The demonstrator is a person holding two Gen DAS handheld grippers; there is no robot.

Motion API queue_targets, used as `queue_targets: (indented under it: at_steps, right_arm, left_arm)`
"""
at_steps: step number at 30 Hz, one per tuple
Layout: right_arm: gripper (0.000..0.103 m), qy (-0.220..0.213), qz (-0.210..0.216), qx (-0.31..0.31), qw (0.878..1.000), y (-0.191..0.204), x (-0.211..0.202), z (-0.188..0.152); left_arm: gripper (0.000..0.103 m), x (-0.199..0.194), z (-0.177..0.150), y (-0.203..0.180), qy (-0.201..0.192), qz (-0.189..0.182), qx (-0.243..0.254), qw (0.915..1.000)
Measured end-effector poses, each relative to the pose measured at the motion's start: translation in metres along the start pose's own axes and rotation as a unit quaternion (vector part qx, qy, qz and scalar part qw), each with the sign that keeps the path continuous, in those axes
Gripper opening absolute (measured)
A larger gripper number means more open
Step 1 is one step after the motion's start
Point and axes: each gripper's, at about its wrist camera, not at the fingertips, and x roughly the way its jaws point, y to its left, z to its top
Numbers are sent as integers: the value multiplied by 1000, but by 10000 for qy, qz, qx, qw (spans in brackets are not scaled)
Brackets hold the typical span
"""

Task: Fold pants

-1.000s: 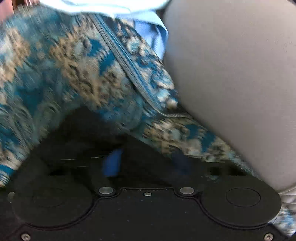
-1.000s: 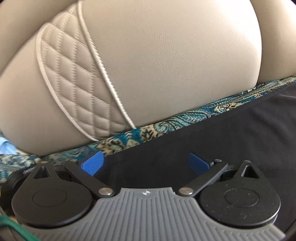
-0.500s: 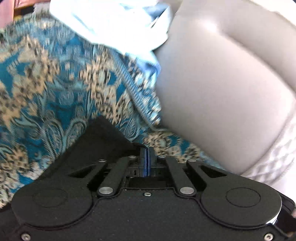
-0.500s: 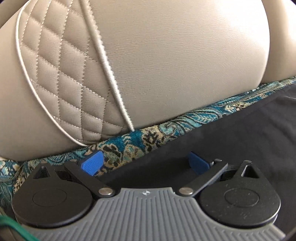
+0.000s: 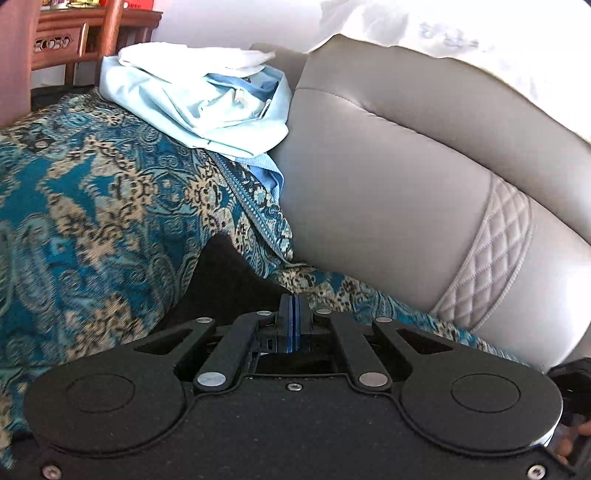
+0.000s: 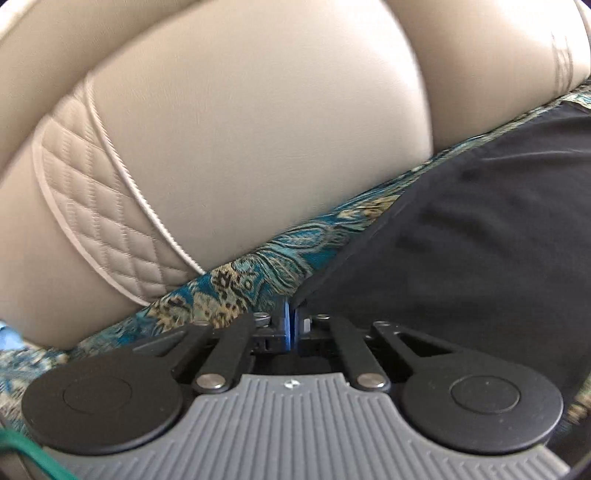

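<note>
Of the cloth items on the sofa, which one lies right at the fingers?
The black pants, plain and dark, reach the left gripper; the light blue clothes lie far back, on the patterned cover.

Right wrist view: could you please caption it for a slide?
Right tool pinches black pants edge on patterned throw.

Black pants (image 6: pixel 461 229) cut off at right edge, sofa backrest (image 6: pixel 240 129) motion-blurred, wooden furniture (image 5: pixel 74 33) cropped at top
</note>
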Motion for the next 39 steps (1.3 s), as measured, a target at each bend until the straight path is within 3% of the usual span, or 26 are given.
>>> queue_targets:
  at_steps: [6, 11, 14, 17, 20, 22, 27, 31, 34, 35, 36, 37, 39]
  right_arm:
    - [4, -603, 342, -128, 9975, -37, -85, -58]
    - [4, -932, 314, -49, 9951, -74, -136, -119]
    - [3, -968, 275, 90, 9949, -89, -161, -144]
    - [3, -1020, 334, 66, 9942, -96, -183, -166]
    - [4, -1086, 443, -84, 9931, -96, -196, -179]
    - [4, -1157, 460, -213, 9920, -96, -205, -184]
    - [4, -1310, 537, -516, 9886, -101, -221, -198]
    - [5, -1249, 517, -627, 9888, -109, -225, -209]
    - [5, -1217, 481, -678, 9891, -113, -227, -216]
    - [5, -1213, 478, -701, 9890, -115, -228, -218]
    - [5, -1203, 483, -727, 9889, -115, -228, -219]
    - [5, -1193, 490, -754, 9888, -116, -228, -219]
    - [6, -1192, 511, -818, 9882, -117, -230, -221]
  left_arm:
    - [2, -54, -34, 19, -85, -65, -49, 9999]
    - [1, -96, -64, 43, -254, 206, -51, 9995]
    - [1, -107, -80, 54, -74, 302, 24, 9995]
    - [3, -114, -93, 66, 281, -109, -71, 9995]
    - [19, -119, -109, 74, 518, -401, -147, 9977]
    - [39, -119, -120, 77, 569, -428, -155, 9973]
    - [54, -102, -130, 85, 837, -558, -380, 9942]
    - [56, -78, -132, 88, 977, -293, -486, 9936]
    - [60, -71, -128, 88, 843, -258, -628, 9941]
    - [59, -68, -126, 88, 827, -237, -691, 9939]
    - [46, -67, -124, 88, 803, -188, -766, 9936]
    - [9, -66, -122, 88, 742, -74, -802, 9940]
    - [6, -72, -119, 86, 673, 49, -745, 9949]
